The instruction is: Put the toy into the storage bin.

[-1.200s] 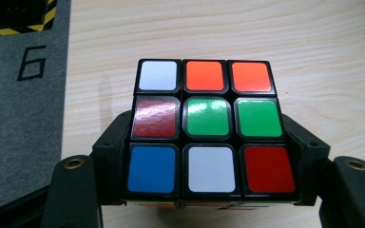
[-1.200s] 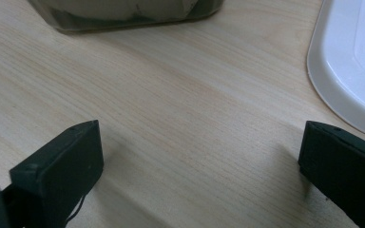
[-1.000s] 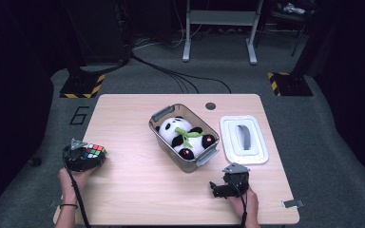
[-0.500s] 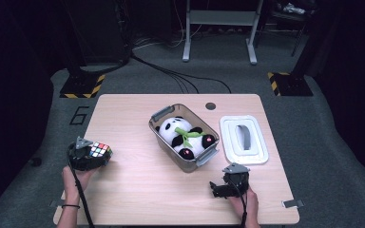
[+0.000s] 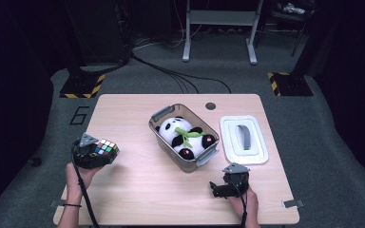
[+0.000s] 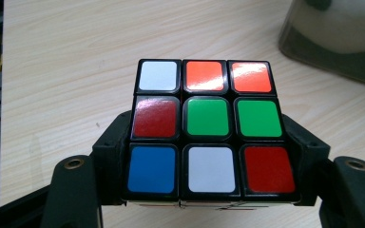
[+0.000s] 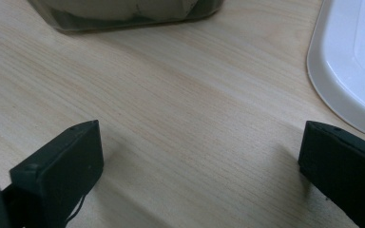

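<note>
My left gripper (image 5: 100, 153) is clamping the puzzle cube (image 6: 208, 127), hiding its side faces, at the high view's lower left. My right gripper (image 5: 218, 187) is resting low on the worktop (image 5: 142, 190), jaws apart and holding nothing.

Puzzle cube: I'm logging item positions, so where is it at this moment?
In the high view the puzzle cube is at the table's left edge, clamped in the left gripper, left of the bin.
</note>
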`<move>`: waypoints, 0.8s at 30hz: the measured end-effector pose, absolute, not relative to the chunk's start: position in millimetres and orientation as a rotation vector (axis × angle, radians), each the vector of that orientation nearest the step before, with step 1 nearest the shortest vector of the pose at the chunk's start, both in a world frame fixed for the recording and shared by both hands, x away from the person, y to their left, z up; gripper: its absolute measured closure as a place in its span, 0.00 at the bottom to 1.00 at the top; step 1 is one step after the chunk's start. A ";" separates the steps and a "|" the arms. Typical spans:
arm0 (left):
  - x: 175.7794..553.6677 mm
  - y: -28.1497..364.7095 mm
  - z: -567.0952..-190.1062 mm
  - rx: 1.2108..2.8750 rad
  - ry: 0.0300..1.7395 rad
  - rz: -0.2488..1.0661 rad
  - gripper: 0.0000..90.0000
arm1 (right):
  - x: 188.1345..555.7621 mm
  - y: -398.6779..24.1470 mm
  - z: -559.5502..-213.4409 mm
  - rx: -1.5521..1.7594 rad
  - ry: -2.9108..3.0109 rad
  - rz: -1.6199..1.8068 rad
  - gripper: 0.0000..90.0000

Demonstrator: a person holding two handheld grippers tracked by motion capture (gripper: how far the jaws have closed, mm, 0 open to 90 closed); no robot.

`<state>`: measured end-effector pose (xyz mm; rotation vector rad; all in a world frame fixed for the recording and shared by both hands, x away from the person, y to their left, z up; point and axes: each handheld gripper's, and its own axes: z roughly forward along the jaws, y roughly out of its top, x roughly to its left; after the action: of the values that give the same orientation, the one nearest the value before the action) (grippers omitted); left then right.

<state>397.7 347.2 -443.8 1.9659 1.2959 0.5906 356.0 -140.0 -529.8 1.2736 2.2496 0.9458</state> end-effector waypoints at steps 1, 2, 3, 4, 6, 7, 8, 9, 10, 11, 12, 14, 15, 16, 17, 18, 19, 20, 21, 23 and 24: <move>397.6 345.4 -442.4 1.968 1.291 0.593 0.38 | 356.0 -139.9 -529.7 1.276 2.249 0.946 0.00; 397.6 343.9 -440.8 1.973 1.282 0.592 0.38 | 356.0 -140.0 -529.7 1.275 2.249 0.946 0.00; 397.3 342.3 -438.8 1.981 1.274 0.590 0.38 | 356.0 -140.0 -529.8 1.274 2.249 0.946 0.00; 397.1 340.5 -437.6 1.979 1.265 0.598 0.38 | 356.0 -139.4 -529.8 1.285 2.240 0.950 0.00; 396.3 337.7 -433.9 1.983 1.255 0.587 0.38 | 356.0 -139.4 -529.9 1.284 2.240 0.951 0.00; 396.0 336.5 -432.1 1.990 1.246 0.589 0.38 | 356.0 -139.6 -529.9 1.280 2.243 0.950 0.00; 395.6 335.0 -430.6 1.989 1.245 0.591 0.38 | 356.0 -139.7 -529.8 1.280 2.243 0.948 0.00; 395.5 334.2 -429.0 1.991 1.236 0.591 0.38 | 356.0 -139.4 -529.9 1.284 2.240 0.950 0.00; 395.2 333.7 -427.0 1.994 1.230 0.585 0.38 | 356.0 -139.4 -529.8 1.285 2.240 0.950 0.00; 394.9 332.8 -425.2 1.992 1.227 0.581 0.38 | 356.0 -139.4 -529.9 1.285 2.238 0.951 0.00; 394.5 331.8 -423.2 1.990 1.224 0.579 0.38 | 356.1 -139.5 -529.9 1.283 2.238 0.952 0.01; 394.1 329.6 -419.4 1.992 1.211 0.583 0.38 | 356.0 -139.4 -529.9 1.285 2.238 0.951 0.01; 394.0 328.3 -417.9 1.989 1.202 0.592 0.38 | 356.0 -139.5 -529.9 1.284 2.238 0.951 0.01; 393.8 327.3 -415.5 1.994 1.199 0.588 0.38 | 356.0 -139.4 -529.9 1.286 2.238 0.951 0.01; 393.7 326.1 -413.5 1.995 1.193 0.590 0.38 | 356.0 -139.4 -529.9 1.285 2.238 0.952 0.01; 393.8 324.7 -411.6 1.993 1.188 0.590 0.38 | 356.0 -139.4 -529.9 1.285 2.238 0.951 0.01; 394.0 323.3 -409.5 1.993 1.183 0.593 0.38 | 356.0 -139.5 -529.9 1.285 2.239 0.951 0.01; 394.1 321.5 -406.7 1.994 1.176 0.590 0.38 | 356.0 -139.4 -529.8 1.286 2.238 0.951 0.01; 394.3 319.9 -404.6 1.996 1.168 0.589 0.38 | 356.0 -139.4 -529.9 1.285 2.238 0.952 0.01; 394.7 317.0 -400.7 2.000 1.156 0.588 0.38 | 356.0 -139.4 -529.9 1.286 2.238 0.951 0.01; 394.8 315.1 -398.7 2.000 1.149 0.589 0.38 | 356.0 -139.5 -529.8 1.285 2.239 0.951 0.01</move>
<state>394.8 315.1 -398.7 2.0005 1.1493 0.5890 356.0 -139.5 -529.8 1.2845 2.2388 0.9509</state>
